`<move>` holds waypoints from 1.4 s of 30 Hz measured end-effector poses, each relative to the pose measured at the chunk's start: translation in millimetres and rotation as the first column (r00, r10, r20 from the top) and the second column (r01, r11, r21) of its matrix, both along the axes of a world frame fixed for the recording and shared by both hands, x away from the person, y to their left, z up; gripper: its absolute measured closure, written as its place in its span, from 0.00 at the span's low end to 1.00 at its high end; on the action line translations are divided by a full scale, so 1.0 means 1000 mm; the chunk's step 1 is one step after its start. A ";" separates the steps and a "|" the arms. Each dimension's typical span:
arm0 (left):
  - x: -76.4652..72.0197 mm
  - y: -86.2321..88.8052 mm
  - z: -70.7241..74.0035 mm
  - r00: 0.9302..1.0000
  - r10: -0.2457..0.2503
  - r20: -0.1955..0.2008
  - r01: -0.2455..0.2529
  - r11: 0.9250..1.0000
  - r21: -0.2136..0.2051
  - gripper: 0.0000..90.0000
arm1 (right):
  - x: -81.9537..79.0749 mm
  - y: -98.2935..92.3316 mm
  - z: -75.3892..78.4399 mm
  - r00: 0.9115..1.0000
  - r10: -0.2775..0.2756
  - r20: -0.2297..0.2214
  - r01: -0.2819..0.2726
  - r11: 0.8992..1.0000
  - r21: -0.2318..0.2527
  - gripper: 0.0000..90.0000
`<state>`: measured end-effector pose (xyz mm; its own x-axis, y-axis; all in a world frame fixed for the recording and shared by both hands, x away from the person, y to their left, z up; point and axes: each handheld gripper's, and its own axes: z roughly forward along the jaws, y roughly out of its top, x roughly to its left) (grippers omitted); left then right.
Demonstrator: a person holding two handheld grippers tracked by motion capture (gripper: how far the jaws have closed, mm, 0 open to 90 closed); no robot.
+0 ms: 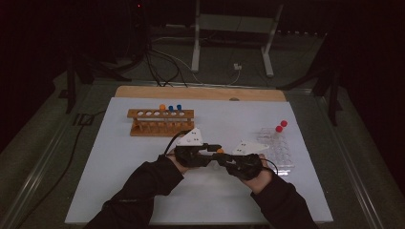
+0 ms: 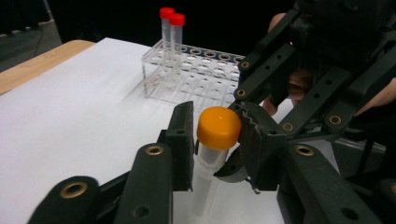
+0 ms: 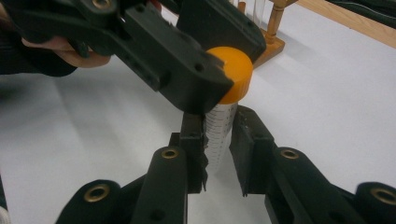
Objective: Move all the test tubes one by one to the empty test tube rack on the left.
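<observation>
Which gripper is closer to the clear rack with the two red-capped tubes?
Right. The right gripper sits just beside the clear rack, its jaws on the orange-capped tube. The left gripper is on that tube's far side.

A light wooden test-tube rack (image 1: 160,122) stands on the white sheet (image 1: 119,181) covering the counter, beyond the left claw (image 1: 215,149) and a little to its left; three capped tubes, one orange (image 1: 162,108) and two blue (image 1: 175,108), rise from its right half. A clear plastic tube rack (image 2: 196,74) lies just past the right claw (near the sheet's right edge), holding two red-capped clear tubes (image 2: 170,28) side by side at its far corner.
</observation>
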<state>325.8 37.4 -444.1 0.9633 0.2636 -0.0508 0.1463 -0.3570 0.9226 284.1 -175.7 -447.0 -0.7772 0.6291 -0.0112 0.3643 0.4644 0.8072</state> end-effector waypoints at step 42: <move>0.031 0.119 0.079 0.939 0.325 0.112 -0.318 0.945 -0.073 0.80 | -0.002 -0.021 0.004 0.999 -0.051 0.019 0.049 0.994 0.101 0.02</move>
<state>356.8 156.3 -364.9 0.8273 0.5604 0.0386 0.1311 -0.2594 0.9568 282.0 -196.2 -443.0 -0.7449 0.6661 0.0375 0.3673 0.3625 0.8566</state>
